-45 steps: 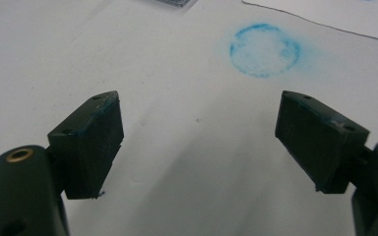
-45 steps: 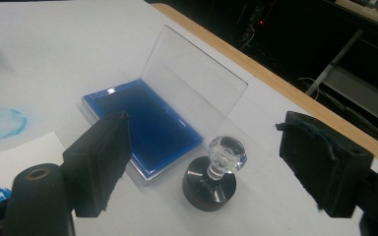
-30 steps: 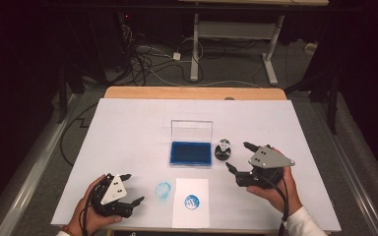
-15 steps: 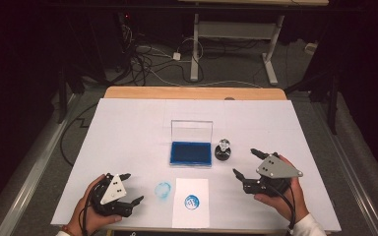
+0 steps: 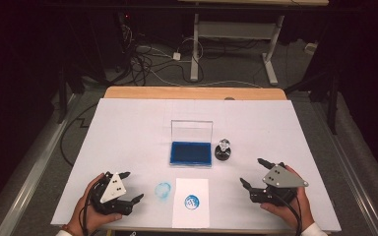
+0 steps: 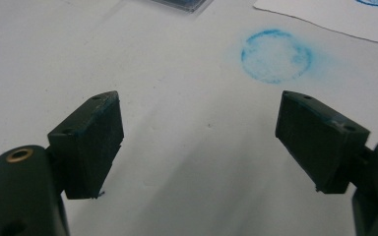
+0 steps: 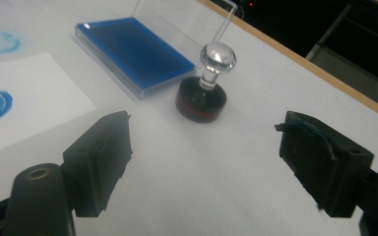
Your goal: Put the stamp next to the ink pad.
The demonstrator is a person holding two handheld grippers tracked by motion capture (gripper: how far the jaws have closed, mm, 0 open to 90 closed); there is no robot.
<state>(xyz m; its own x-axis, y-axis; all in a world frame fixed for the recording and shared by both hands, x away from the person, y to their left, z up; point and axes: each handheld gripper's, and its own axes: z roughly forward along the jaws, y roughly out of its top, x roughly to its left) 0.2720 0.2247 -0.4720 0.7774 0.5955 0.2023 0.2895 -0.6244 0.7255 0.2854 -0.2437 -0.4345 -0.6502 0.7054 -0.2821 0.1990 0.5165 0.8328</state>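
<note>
The right gripper [image 5: 257, 173] is hanging low over the white table [image 5: 128, 128] with its jaws spread wide and nothing between them. Straight ahead of it, a little toward its left jaw and well apart, the round stamp with a black base and clear knob handle [image 7: 205, 88] is standing upright, just beside the blue ink pad in its clear open-lidded case [image 7: 133, 49]. Farther off to that gripper's left, the white sheet of paper bearing a round blue print [image 5: 192, 201] is lying flat.

The stamp is looking light and stiff, but its knob is smooth and probably slippery, and the neck under it is thin; a grip across the broad black base, or just beneath the knob, is seeming safer than a pinch on the rounded top.

The left gripper [image 5: 131, 187] is sitting with its jaws spread as well, holding nothing, and a faint blue ring smudged on the table [image 6: 275, 55] is lying ahead of its right jaw.

Compared with a second ago, the right gripper has drawn back from the stamp toward the person and sunk lower, while the left one is staying where it was.
</note>
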